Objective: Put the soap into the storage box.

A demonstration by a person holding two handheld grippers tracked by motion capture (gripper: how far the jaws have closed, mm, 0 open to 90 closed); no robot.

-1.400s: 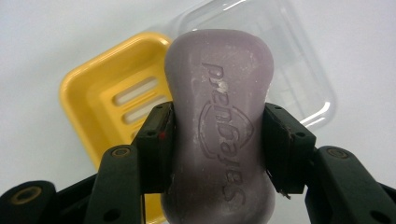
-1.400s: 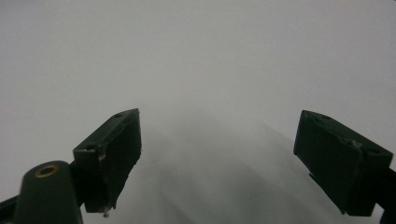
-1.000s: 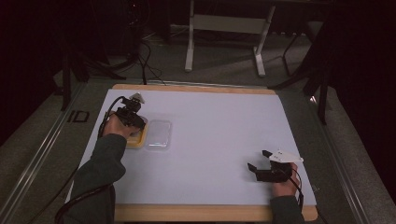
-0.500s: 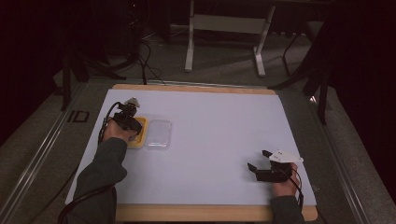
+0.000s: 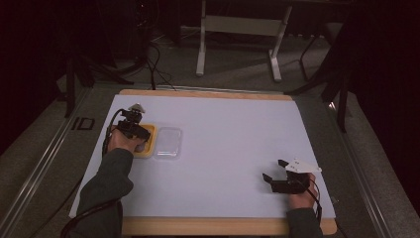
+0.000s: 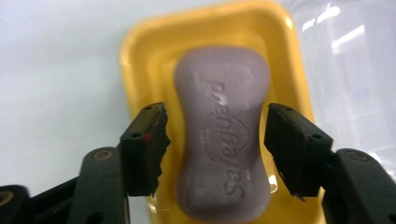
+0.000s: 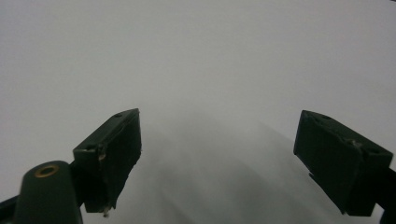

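Purple soap bar sits in a yellow dish at the left of the high view, clear lid just beside it. Left hand-held gripper is spread around the bar, jaws either side with small gaps, not touching. Right hand-held gripper sits lower right on the white desk, jaws wide, holding nothing.

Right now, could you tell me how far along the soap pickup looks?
Done: the left gripper brackets the soap bar lying in the yellow dish, jaws open either side. In hand: nothing. Left: closing and lifting. The clear lid sits beside the dish; the right gripper idles open.
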